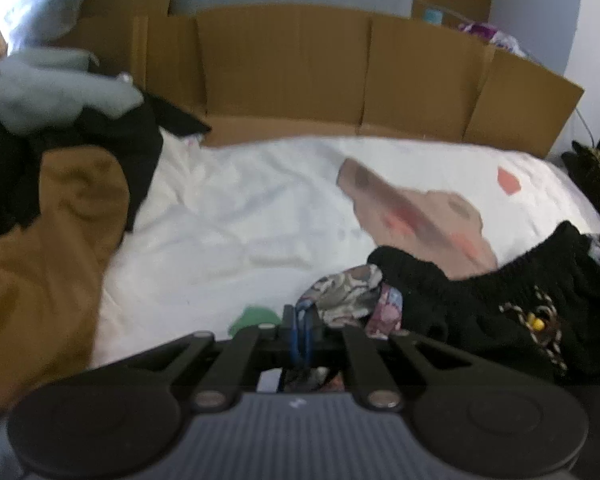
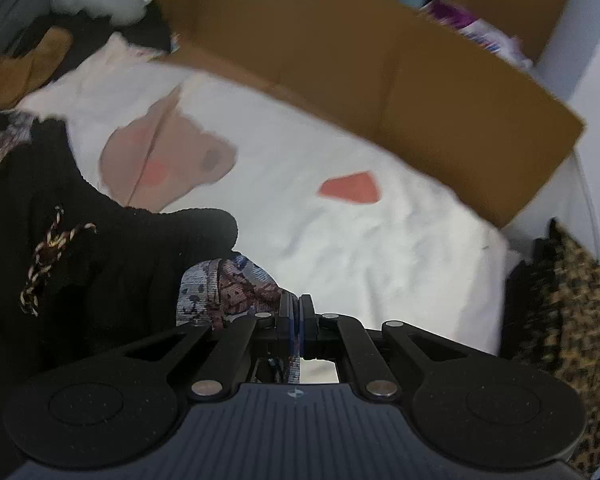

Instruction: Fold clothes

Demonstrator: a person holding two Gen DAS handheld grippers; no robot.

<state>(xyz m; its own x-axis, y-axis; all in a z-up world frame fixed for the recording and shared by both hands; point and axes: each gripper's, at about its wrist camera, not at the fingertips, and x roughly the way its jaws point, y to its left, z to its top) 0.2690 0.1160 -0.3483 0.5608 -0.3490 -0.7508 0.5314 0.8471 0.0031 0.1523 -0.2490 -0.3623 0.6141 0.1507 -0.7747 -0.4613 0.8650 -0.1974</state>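
Through your left wrist camera, your left gripper (image 1: 302, 330) is pinched tight on a patterned cloth (image 1: 348, 292), which bunches just ahead of the fingertips beside a black knit garment (image 1: 480, 300) over the white bedsheet (image 1: 240, 220). Through your right wrist camera, your right gripper (image 2: 296, 316) is likewise clamped on the patterned cloth's (image 2: 228, 284) edge, the black knit garment (image 2: 80, 248) draped at its left, cardboard box (image 2: 380, 80) beyond.

Brown cardboard panels (image 1: 284, 76) stand behind a white sheet (image 1: 236, 216) — printed with pink patches (image 2: 350, 188).
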